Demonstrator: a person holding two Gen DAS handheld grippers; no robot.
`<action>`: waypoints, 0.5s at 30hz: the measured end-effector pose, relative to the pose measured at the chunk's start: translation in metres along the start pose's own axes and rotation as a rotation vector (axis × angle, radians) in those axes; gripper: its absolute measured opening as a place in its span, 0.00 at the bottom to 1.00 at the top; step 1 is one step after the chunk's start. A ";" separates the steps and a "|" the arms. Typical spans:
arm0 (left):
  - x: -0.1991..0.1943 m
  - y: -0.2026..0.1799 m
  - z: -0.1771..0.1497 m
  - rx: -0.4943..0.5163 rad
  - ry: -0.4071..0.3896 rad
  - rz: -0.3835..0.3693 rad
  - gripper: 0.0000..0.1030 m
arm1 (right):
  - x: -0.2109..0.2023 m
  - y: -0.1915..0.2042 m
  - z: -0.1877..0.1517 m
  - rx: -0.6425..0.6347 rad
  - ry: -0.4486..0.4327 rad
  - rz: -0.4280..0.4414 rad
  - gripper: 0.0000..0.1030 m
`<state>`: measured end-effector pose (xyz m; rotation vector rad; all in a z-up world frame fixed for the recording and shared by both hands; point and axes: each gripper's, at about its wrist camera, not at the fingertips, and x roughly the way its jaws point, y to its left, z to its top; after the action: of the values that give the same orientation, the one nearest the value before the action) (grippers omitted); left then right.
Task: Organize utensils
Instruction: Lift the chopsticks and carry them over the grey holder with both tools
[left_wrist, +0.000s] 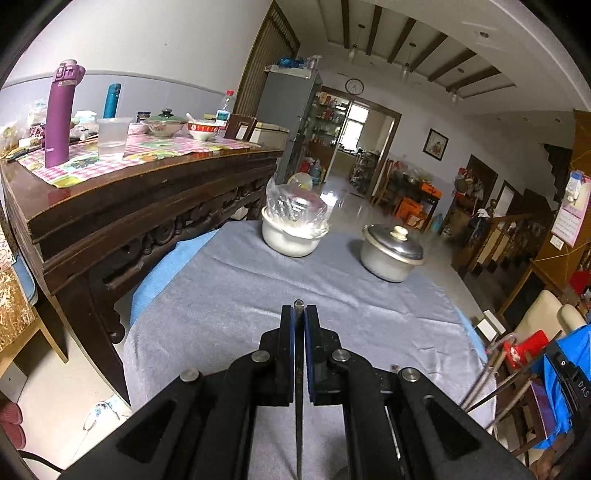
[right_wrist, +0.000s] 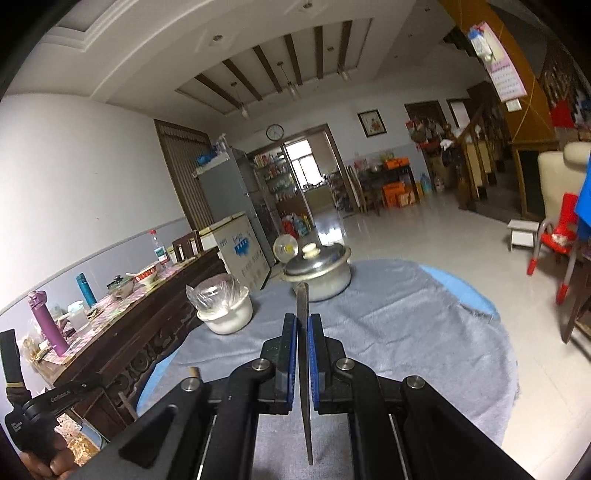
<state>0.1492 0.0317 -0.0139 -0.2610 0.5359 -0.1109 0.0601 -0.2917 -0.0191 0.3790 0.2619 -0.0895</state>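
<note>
L gripper (left_wrist: 299, 314) clamped tight on a thin dark chopstick (left_wrist: 299, 406), edge-on betw the blue pads; tip pokes just past the fingertips, rest runs back toward the cam. R gripper (right_wrist: 303, 321) same deal: jaws closed on a 2nd chopstick (right_wrist: 305, 387), its blunt end sticking out further, up in front of the metal pot (right_wrist: 320, 277). Both sticks off the table, above the grey cloth (left_wrist: 229, 295) covering the round table.

Far side of cloth: white pot (left_wrist: 288, 240) w/ crinkled clear plastic bag (left_wrist: 295, 206) on top, left; lidded metal pot w/ cream knob, right, apart from it.

Left of table: dark carved wood sideboard (left_wrist: 129, 206), checked cloth on top, purple bottle (left_wrist: 61, 114), teal bottle, clear plastic cup, bowls. Red chair (right_wrist: 557, 232) off to the right. Bottom-left of R view: a hand on the other gripper's handle (right_wrist: 40, 417).
</note>
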 end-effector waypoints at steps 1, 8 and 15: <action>-0.004 -0.001 0.001 0.002 -0.006 -0.005 0.05 | -0.004 0.002 0.001 -0.005 -0.008 0.000 0.06; -0.032 -0.009 0.009 0.016 -0.052 -0.036 0.05 | -0.033 0.006 0.010 -0.030 -0.055 -0.001 0.06; -0.056 -0.017 0.016 0.031 -0.083 -0.049 0.05 | -0.056 0.014 0.017 -0.060 -0.095 0.008 0.06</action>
<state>0.1095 0.0289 0.0314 -0.2472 0.4446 -0.1556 0.0120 -0.2828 0.0159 0.3155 0.1689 -0.0913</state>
